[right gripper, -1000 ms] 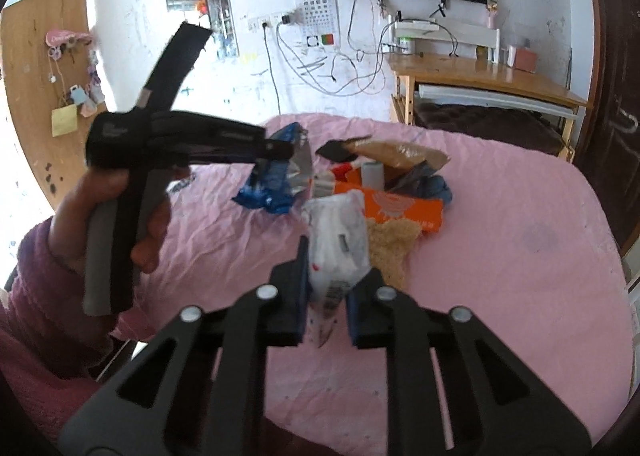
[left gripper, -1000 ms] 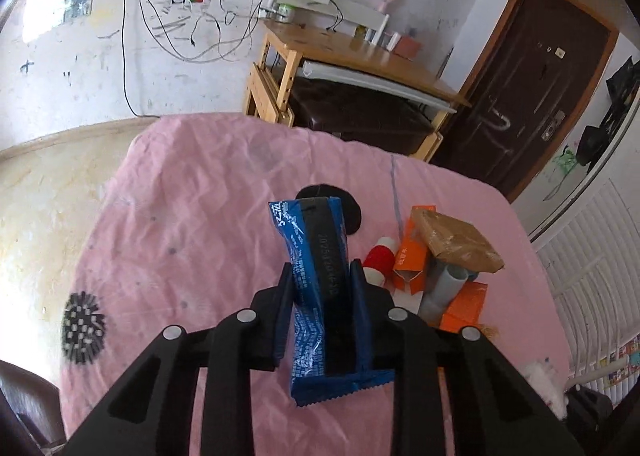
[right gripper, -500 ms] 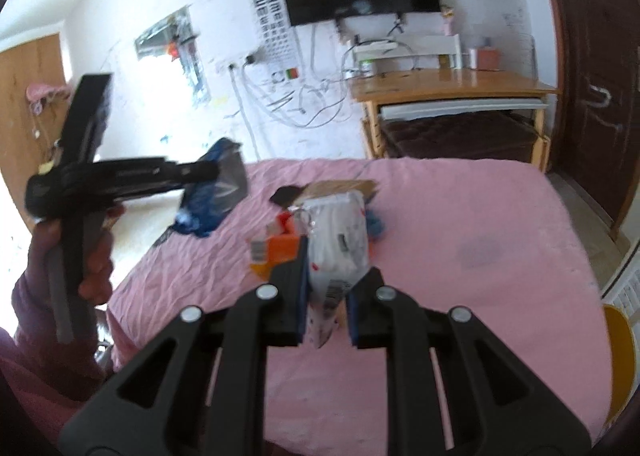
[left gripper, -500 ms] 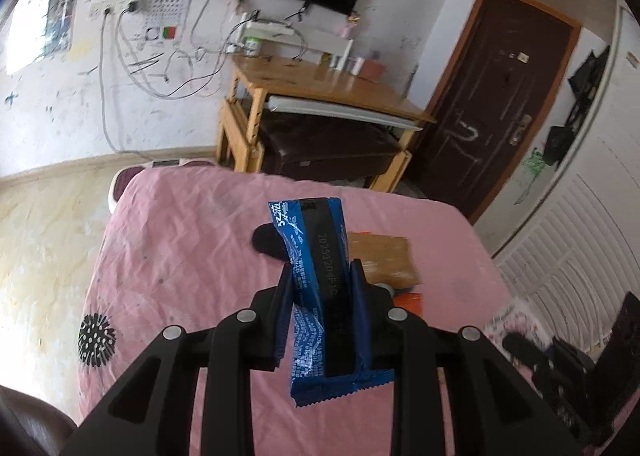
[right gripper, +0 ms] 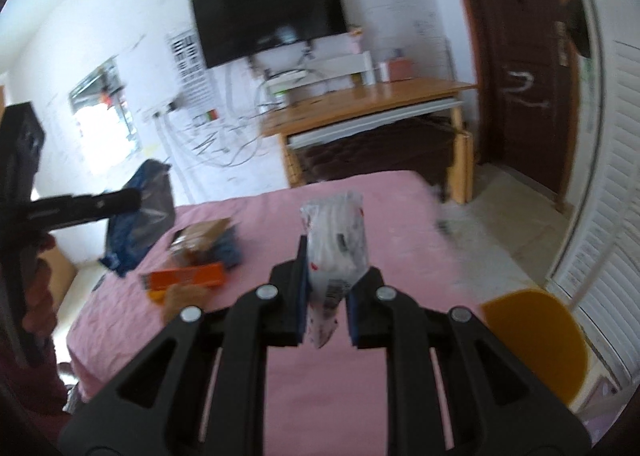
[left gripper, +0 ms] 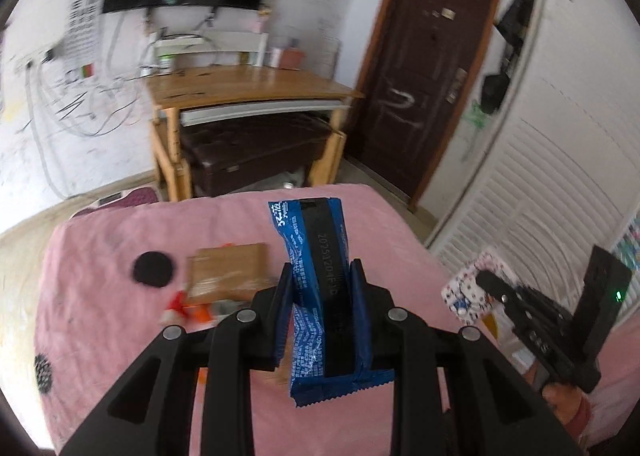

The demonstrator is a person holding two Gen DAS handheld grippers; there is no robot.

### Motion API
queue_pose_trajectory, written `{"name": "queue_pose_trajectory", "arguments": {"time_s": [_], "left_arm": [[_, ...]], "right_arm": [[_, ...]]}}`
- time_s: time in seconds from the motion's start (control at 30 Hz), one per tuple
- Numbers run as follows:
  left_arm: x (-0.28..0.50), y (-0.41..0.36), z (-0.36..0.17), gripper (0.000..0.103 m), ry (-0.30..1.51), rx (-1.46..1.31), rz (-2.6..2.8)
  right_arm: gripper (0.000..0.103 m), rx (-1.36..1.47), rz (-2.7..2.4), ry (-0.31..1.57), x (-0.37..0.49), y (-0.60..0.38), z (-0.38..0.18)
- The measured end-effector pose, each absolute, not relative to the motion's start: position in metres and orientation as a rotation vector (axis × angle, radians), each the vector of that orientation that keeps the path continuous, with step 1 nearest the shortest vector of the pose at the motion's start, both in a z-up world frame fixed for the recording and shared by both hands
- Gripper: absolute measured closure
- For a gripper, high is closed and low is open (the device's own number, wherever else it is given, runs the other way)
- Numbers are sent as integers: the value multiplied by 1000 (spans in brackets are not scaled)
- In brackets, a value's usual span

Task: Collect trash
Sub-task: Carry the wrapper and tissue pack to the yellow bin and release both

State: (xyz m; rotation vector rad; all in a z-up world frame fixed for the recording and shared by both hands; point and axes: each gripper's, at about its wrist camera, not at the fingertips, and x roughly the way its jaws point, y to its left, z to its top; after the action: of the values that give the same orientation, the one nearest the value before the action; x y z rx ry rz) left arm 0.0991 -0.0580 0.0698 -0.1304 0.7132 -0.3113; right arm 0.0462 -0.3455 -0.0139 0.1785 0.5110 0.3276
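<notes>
L hand-held gripper (left gripper: 320, 288) is clamped on the blue wrapper (left gripper: 320, 296), upright, held above the pink bed (left gripper: 100, 296). More trash, incl. a brown packet (left gripper: 228, 268) and an orange box (right gripper: 184, 276), lies on the bed. R hand-held gripper (right gripper: 326, 296) is pinching a white pack (right gripper: 334, 252) w/ just its low end, so I reckon a fast swing could slip it out. Yellow bin (right gripper: 536, 340) sits far right.

My left wrist camera looks down its fingers across the pink bed (left gripper: 120, 296) toward the wooden desk (left gripper: 248, 88); my right one faces likewise, sharing bed, desk (right gripper: 368, 104) and television (right gripper: 272, 12).
</notes>
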Motion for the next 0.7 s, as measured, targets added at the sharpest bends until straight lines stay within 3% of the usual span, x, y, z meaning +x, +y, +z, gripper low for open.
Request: {"name": "queue_pose_trajectory", "arguments": {"time_s": [0.7], "left_arm": [[141,-303,34,80,867,92,-552]], "right_arm": [[88,356,0,613,79,-519,-105]]}}
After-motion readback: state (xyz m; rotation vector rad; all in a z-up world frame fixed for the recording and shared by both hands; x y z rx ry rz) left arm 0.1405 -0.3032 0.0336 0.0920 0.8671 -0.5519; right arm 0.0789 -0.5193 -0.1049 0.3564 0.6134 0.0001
